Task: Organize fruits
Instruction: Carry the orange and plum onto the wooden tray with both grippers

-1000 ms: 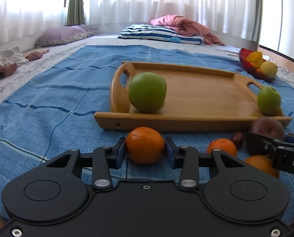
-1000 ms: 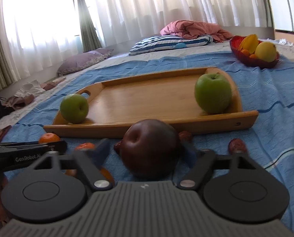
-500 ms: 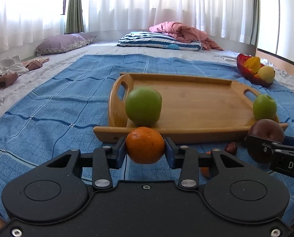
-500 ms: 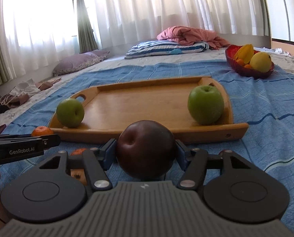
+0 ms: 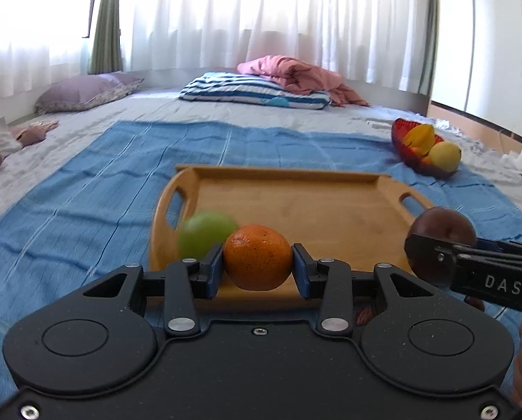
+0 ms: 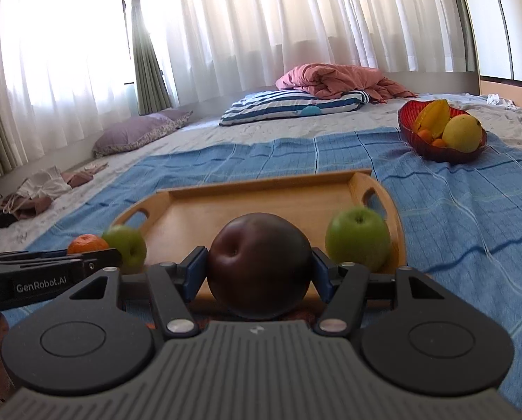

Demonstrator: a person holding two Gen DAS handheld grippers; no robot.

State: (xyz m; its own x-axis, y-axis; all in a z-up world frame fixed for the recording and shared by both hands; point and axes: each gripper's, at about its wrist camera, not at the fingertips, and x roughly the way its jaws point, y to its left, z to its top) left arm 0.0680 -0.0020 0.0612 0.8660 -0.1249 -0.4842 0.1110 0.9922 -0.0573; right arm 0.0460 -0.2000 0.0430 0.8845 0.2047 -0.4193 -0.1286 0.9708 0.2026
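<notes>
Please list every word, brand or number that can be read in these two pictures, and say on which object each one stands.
"DAS": white letters on the side of the right gripper, seen from the left wrist camera; the picture edge cuts off whatever follows.
"GenRobot.AI": white print on the side of the left gripper, seen from the right wrist camera.
A small pale logo on the grey ribbed body below the dark red apple is too small to read.
No other text shows.
</notes>
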